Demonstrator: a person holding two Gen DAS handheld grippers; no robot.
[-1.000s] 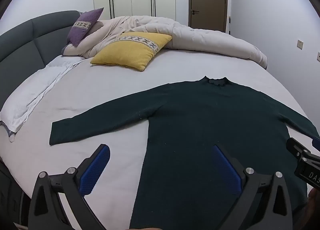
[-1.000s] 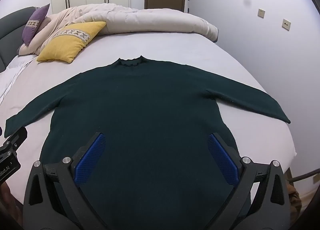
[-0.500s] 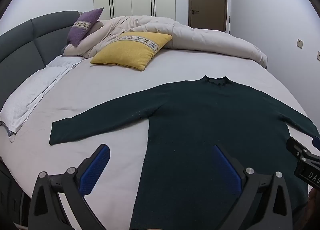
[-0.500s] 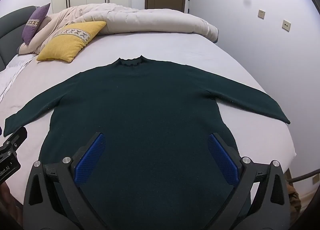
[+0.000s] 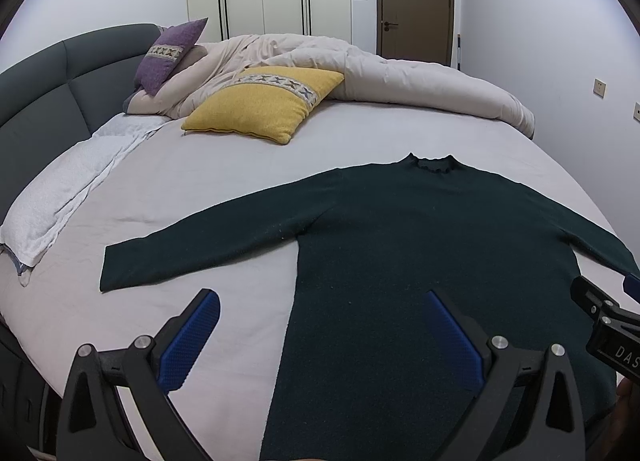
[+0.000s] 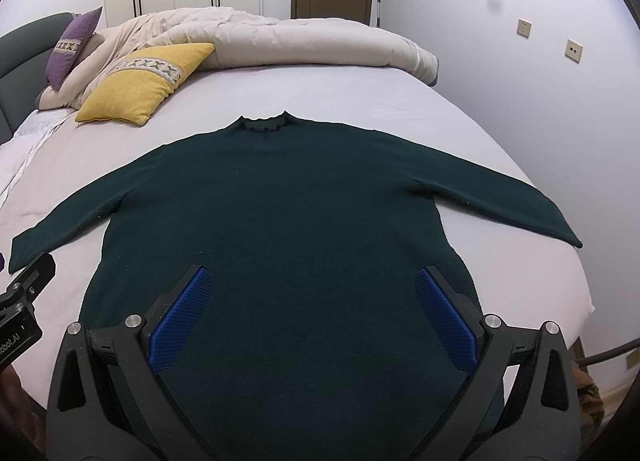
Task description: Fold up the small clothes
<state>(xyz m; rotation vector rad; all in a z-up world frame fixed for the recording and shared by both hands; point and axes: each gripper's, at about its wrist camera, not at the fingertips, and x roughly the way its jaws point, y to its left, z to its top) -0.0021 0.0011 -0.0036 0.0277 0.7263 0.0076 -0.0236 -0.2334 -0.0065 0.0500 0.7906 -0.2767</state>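
A dark green long-sleeved sweater (image 5: 420, 245) lies flat on the bed, collar away from me, both sleeves spread out; it also shows in the right wrist view (image 6: 288, 213). My left gripper (image 5: 320, 309) is open and empty, held above the sweater's left side edge near the hem. My right gripper (image 6: 312, 293) is open and empty above the lower body of the sweater. Each gripper's body shows at the edge of the other's view.
The bed sheet (image 5: 192, 197) is pale grey. A yellow cushion (image 5: 264, 105), a purple cushion (image 5: 170, 53) and a bunched beige duvet (image 5: 400, 81) lie at the far side. A grey headboard (image 5: 52, 81) is at left; a wall (image 6: 540, 121) at right.
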